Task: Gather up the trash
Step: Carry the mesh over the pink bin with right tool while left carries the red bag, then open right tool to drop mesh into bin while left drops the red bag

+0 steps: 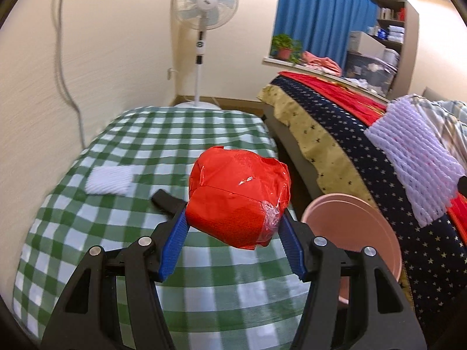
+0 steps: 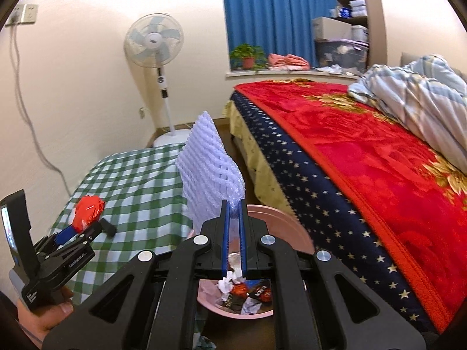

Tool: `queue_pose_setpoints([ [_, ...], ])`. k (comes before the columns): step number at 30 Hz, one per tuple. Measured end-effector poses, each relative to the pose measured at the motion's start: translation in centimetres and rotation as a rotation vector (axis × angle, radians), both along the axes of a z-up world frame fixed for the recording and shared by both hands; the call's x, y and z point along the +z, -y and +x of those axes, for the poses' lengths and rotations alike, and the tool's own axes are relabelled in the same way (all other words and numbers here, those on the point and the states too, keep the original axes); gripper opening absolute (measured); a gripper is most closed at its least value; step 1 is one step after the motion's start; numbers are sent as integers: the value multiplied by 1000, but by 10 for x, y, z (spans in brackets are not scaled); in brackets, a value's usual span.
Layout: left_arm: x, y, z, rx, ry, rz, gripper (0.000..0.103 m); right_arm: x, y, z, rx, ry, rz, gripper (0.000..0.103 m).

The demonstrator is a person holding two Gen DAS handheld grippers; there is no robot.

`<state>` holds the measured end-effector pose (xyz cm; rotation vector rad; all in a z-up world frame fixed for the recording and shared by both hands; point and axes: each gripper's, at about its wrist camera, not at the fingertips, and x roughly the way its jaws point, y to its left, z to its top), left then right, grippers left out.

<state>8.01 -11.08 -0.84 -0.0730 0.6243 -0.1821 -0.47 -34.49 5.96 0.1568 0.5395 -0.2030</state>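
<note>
My left gripper (image 1: 235, 221) is shut on a crumpled red plastic wrapper (image 1: 238, 197), held in the air over the green checked cloth; the right wrist view shows the same wrapper (image 2: 87, 213) at lower left. My right gripper (image 2: 233, 204) is shut on the lower edge of a white foam net sleeve (image 2: 208, 166), which stands up above a pink trash bin (image 2: 277, 227). In the left wrist view that foam net sleeve (image 1: 414, 157) hangs at the right, above the bin (image 1: 364, 233). The bin holds several scraps of paper and wrappers (image 2: 242, 291).
A second white foam piece (image 1: 109, 179) and a small black object (image 1: 163, 201) lie on the checked table (image 1: 146, 134). A bed with a red blanket (image 2: 364, 151) stands close on the right. A pedestal fan (image 1: 201, 43) stands at the back wall.
</note>
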Motion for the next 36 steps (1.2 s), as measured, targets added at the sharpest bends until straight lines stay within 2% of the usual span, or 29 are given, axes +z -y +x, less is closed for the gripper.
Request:
queue_pose_setpoints([
  [10, -12, 49, 10, -110, -1, 2, 59, -21, 29, 9, -84, -36, 15, 6],
  [21, -33, 100, 22, -228, -22, 15, 59, -43, 43, 27, -134, -93, 15, 6],
  [30, -50, 123, 26, -286, -60, 12, 59, -50, 49, 29, -167, -117, 22, 6],
  [36, -52, 130, 25, -314, -69, 6, 59, -50, 51, 28, -176, -120, 24, 6],
])
